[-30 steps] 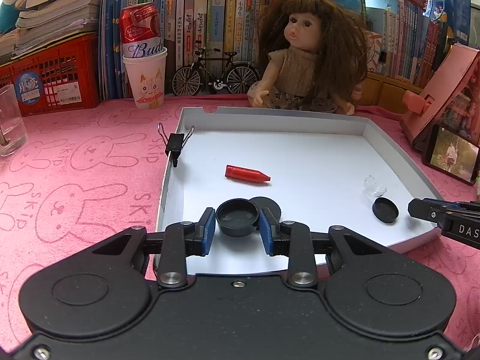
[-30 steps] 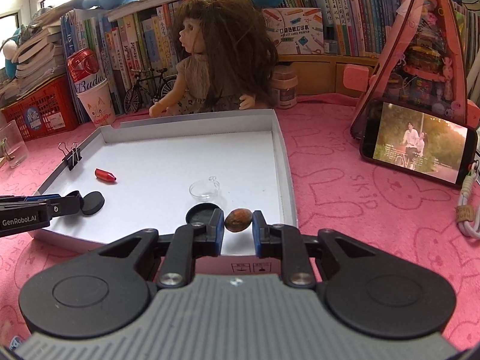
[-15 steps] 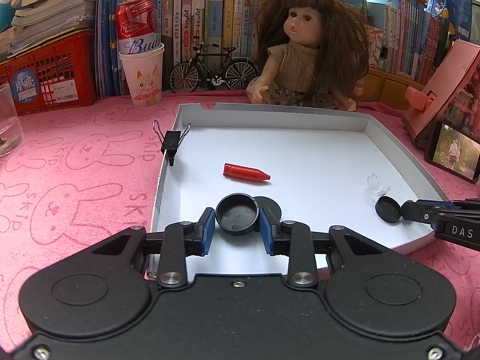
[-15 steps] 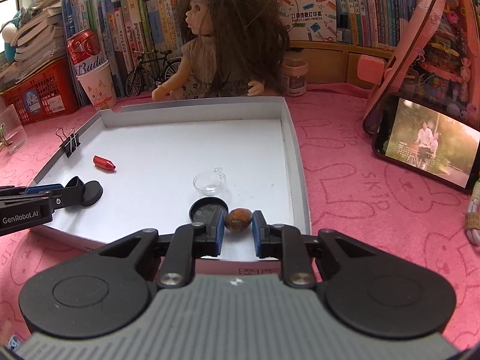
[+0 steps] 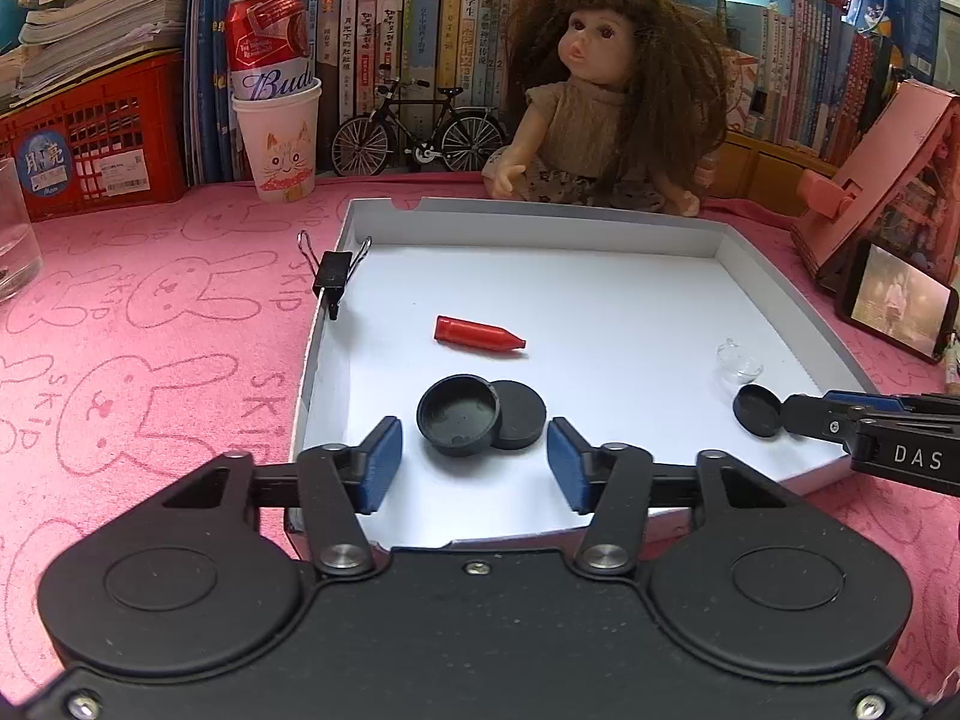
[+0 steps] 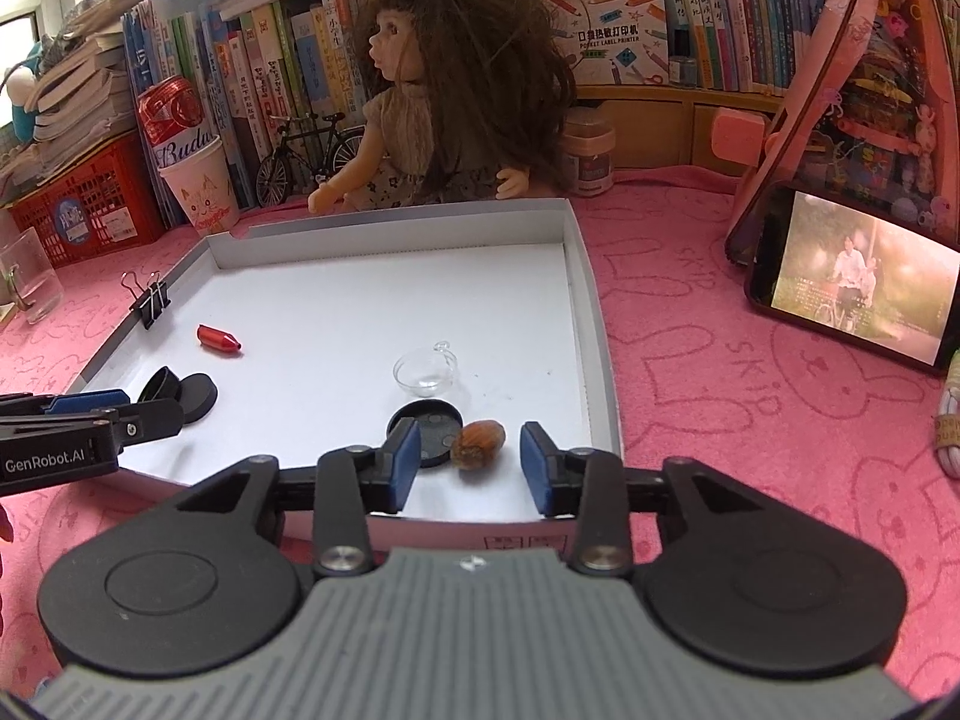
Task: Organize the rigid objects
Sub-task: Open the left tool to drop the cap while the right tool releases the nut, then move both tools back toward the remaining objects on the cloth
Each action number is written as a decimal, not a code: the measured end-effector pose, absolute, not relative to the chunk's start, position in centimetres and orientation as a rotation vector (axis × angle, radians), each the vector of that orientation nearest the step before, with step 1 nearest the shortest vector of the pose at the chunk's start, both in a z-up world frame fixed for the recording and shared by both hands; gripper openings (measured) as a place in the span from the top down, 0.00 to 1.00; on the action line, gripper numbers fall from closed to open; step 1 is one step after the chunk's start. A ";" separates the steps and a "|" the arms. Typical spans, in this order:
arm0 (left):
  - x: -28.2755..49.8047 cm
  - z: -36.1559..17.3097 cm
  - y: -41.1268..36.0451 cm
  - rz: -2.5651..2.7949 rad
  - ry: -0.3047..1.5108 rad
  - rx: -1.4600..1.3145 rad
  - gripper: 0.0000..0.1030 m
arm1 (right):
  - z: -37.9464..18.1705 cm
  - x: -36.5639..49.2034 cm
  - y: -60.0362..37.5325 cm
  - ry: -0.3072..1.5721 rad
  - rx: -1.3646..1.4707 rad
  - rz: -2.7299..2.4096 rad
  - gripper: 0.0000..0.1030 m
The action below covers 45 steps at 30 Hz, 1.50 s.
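Note:
A white tray [image 5: 600, 228] lies on the pink cloth. In the left wrist view my left gripper [image 5: 474, 462] is open, and a black cap [image 5: 459, 423] rests in the tray between its fingers, leaning on a black disc [image 5: 522, 414]. A red crayon-like piece [image 5: 477, 334], a clear small dish [image 5: 739, 360] and another black cap [image 5: 757, 410] lie in the tray. In the right wrist view my right gripper [image 6: 468, 462] is open around a brown nut [image 6: 478, 443] lying in the tray [image 6: 576, 276] beside a black cap [image 6: 429, 426].
A binder clip [image 5: 333, 282] is clipped on the tray's left wall. A doll [image 5: 606, 102], a toy bicycle [image 5: 420, 132], a can in a paper cup [image 5: 276, 96] and a red basket [image 5: 90, 144] stand behind. A phone [image 6: 852, 282] leans at the right.
Both grippers have opened. The left let go of the black cap and the right let go of the brown nut; both objects now rest in the tray.

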<state>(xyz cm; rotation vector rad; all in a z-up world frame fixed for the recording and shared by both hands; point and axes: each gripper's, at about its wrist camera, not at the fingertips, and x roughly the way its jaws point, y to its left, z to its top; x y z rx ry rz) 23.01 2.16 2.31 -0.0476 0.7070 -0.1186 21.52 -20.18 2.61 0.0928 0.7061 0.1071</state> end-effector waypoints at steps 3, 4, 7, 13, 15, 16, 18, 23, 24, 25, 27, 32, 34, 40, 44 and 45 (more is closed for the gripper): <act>22.5 2.7 2.2 -0.123 0.696 -0.044 0.42 | 2.9 21.0 -20.1 0.691 0.086 0.114 0.41; 22.3 2.9 2.2 -0.125 0.691 -0.045 0.39 | 3.0 20.7 -20.1 0.685 0.083 0.118 0.39; 21.4 3.5 2.3 -0.142 0.678 -0.055 0.32 | 3.4 19.9 -19.9 0.663 0.073 0.137 0.35; 19.2 4.4 1.8 -0.168 0.639 -0.032 0.28 | 4.2 18.0 -19.3 0.621 0.040 0.166 0.30; 18.4 4.6 1.6 -0.177 0.627 -0.021 0.27 | 4.4 17.4 -19.1 0.607 0.032 0.177 0.28; 18.0 4.7 1.5 -0.182 0.621 -0.017 0.27 | 4.6 17.0 -19.1 0.600 0.029 0.183 0.28; 17.2 4.9 1.5 -0.192 0.613 -0.014 0.26 | 4.8 16.4 -18.9 0.588 0.023 0.194 0.26; 15.1 5.1 1.7 -0.215 0.604 -0.025 0.25 | 5.1 14.8 -18.7 0.566 0.020 0.219 0.20; 14.7 5.1 1.8 -0.216 0.601 -0.024 0.24 | 5.1 14.4 -18.7 0.562 0.019 0.224 0.19; 14.3 5.1 1.8 -0.218 0.598 -0.020 0.24 | 5.1 14.1 -18.6 0.558 0.018 0.227 0.19; 13.4 5.0 1.8 -0.224 0.592 -0.007 0.24 | 5.0 13.5 -18.6 0.551 0.013 0.236 0.19; 11.2 4.8 1.9 -0.243 0.587 0.010 0.24 | 5.0 11.8 -18.5 0.533 0.007 0.258 0.17; 10.3 4.7 2.0 -0.250 0.582 0.017 0.24 | 4.9 11.1 -18.6 0.529 0.011 0.266 0.17; 7.4 4.1 2.3 -0.267 0.570 0.055 0.24 | 4.2 8.8 -18.9 0.526 0.001 0.266 0.17; 5.9 3.5 2.5 -0.266 0.576 0.070 0.24 | 3.8 7.3 -18.9 0.522 -0.014 0.258 0.17; 5.6 3.4 2.6 -0.267 0.579 0.070 0.24 | 3.8 7.0 -19.0 0.518 -0.018 0.257 0.17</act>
